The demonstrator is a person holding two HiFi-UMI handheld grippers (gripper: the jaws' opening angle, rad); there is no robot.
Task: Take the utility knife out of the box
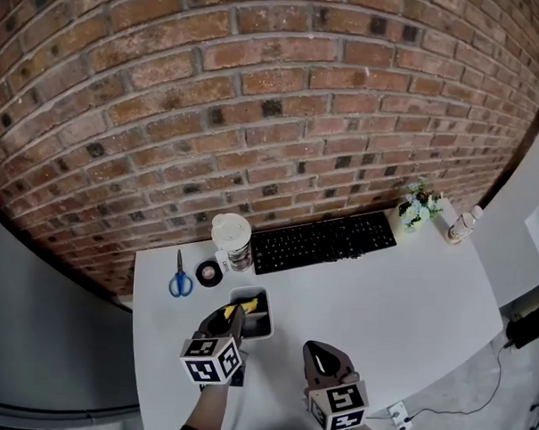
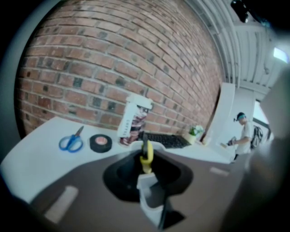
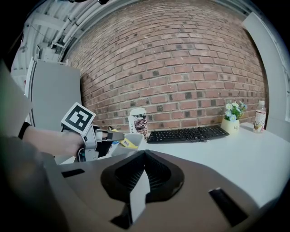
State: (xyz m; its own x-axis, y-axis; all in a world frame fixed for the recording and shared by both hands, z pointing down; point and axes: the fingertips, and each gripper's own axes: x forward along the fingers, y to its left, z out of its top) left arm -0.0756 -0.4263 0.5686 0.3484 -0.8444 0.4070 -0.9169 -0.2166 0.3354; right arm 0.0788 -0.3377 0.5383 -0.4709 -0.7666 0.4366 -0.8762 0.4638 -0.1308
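Your left gripper (image 1: 233,315) pinches the yellow utility knife (image 2: 146,157) in the box (image 1: 266,331), ready to lift; your right gripper (image 1: 316,349) rests clenched, empty

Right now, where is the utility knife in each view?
Head view: utility knife in the box, below centre.
Left gripper view: utility knife at centre, in the left gripper.
Right gripper view: utility knife left of centre.
Shared landmark: black keyboard.

No print reads clearly; the lettering on the cup (image 2: 135,120) is blurred.
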